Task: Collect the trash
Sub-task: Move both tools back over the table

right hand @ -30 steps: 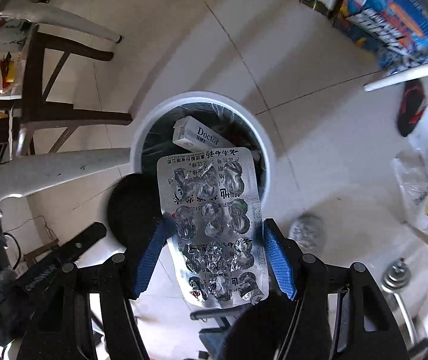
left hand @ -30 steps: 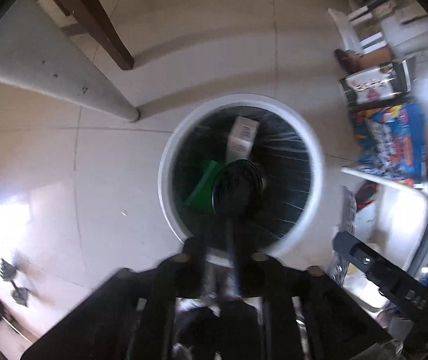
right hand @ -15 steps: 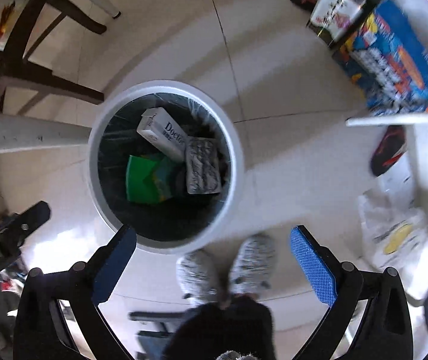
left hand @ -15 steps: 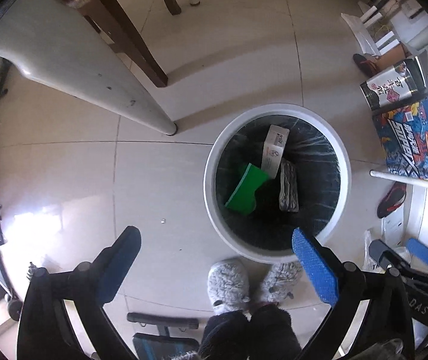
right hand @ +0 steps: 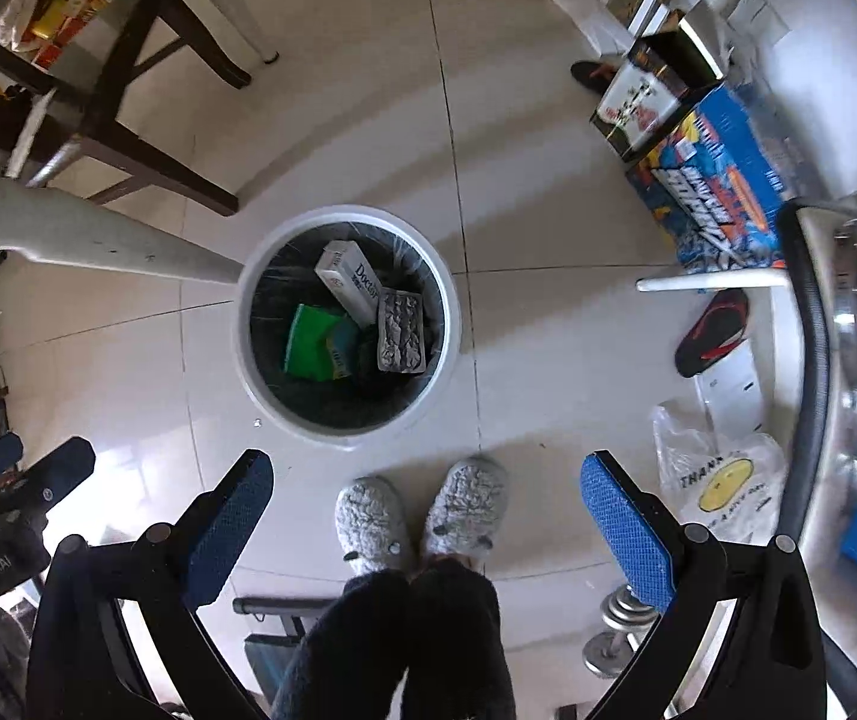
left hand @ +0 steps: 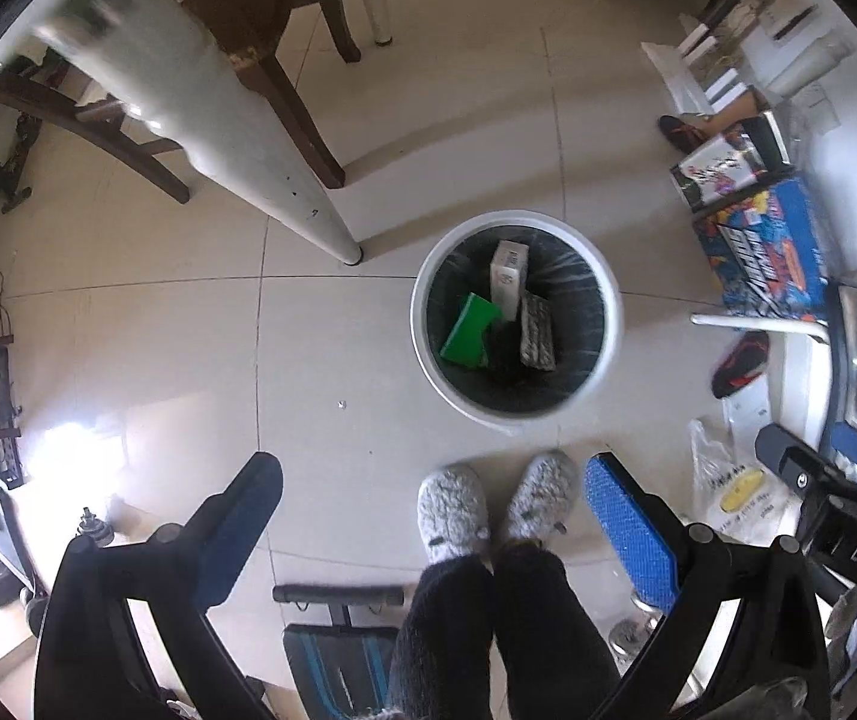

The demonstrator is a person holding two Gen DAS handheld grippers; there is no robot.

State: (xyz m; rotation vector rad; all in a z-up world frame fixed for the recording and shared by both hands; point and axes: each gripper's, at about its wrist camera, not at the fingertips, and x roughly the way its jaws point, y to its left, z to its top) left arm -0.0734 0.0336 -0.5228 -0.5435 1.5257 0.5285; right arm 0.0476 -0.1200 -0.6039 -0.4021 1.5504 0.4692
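A round white trash bin [left hand: 607, 324] [right hand: 451, 324] with a black liner stands on the tiled floor below both grippers. Inside it lie a white box [left hand: 509, 276] [right hand: 349, 279], a green packet [left hand: 469, 331] [right hand: 308, 341] and a silver blister pack [left hand: 536, 333] [right hand: 401, 331]. My left gripper [left hand: 434, 516] points down, high above the floor, open and empty. My right gripper [right hand: 428, 507] also hangs open and empty over the floor beside the bin. The other gripper's black body shows at the right edge of the left wrist view and at the left edge of the right wrist view.
The person's grey slippers [left hand: 488, 504] [right hand: 422, 510] stand just in front of the bin. A white table leg [left hand: 284, 180] and dark wooden chair legs [right hand: 146, 138] are at the upper left. Boxes [left hand: 764, 252] [right hand: 710, 180], a sandal [right hand: 713, 330], a plastic bag [right hand: 716, 480] and a dumbbell [right hand: 614, 630] crowd the right.
The left gripper let a dark round object go and the right dropped the blister pack into the bin. Both opened wide and rose, so the bin looks smaller.
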